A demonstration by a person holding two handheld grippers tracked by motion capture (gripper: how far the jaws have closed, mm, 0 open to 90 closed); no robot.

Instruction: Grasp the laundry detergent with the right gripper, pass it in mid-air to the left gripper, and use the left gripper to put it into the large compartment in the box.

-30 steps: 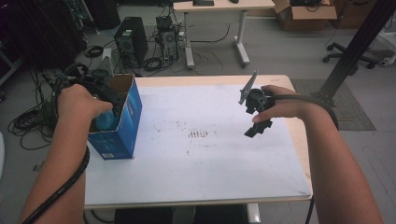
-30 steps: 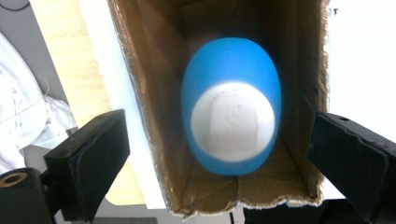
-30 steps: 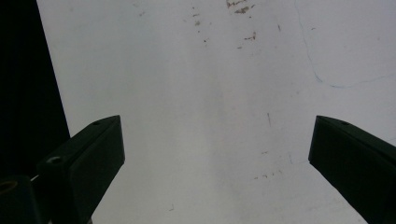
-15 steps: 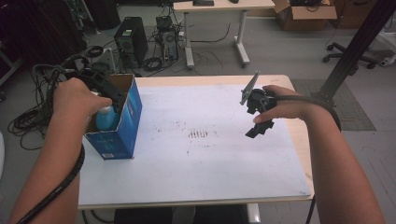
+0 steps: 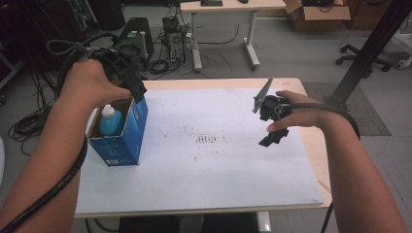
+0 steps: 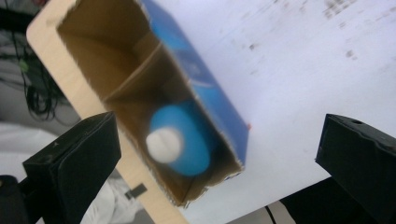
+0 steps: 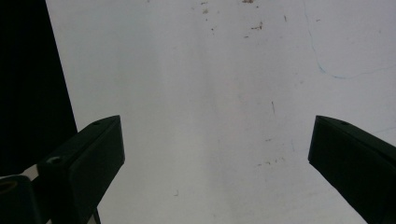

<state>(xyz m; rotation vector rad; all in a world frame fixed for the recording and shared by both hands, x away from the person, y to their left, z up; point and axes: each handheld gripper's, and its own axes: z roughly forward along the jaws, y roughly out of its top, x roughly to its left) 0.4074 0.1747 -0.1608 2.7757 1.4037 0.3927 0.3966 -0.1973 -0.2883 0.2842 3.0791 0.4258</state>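
Two hand-held grippers are up off the table. On the left, the person's forearm reaches forward with the left hand (image 5: 90, 82) wrapped over the left gripper (image 5: 127, 77), which hangs above the back end of an open blue cardboard box (image 5: 125, 127) and tilts down toward it. In the left gripper view its black jaws stand wide apart and empty, framing the box's open top. Inside the box, at its near end, a blue bottle (image 6: 184, 140) with a white cap (image 6: 163, 145) stands upright. The box sits near the left edge of the white tabletop (image 5: 204, 174). Over on the right, the right hand (image 5: 296, 112) holds the right gripper (image 5: 272, 121) above the scuffed tabletop, well apart from the box, wrist roughly level. Its jaws are also spread wide, gripping nothing, with bare white surface between them.
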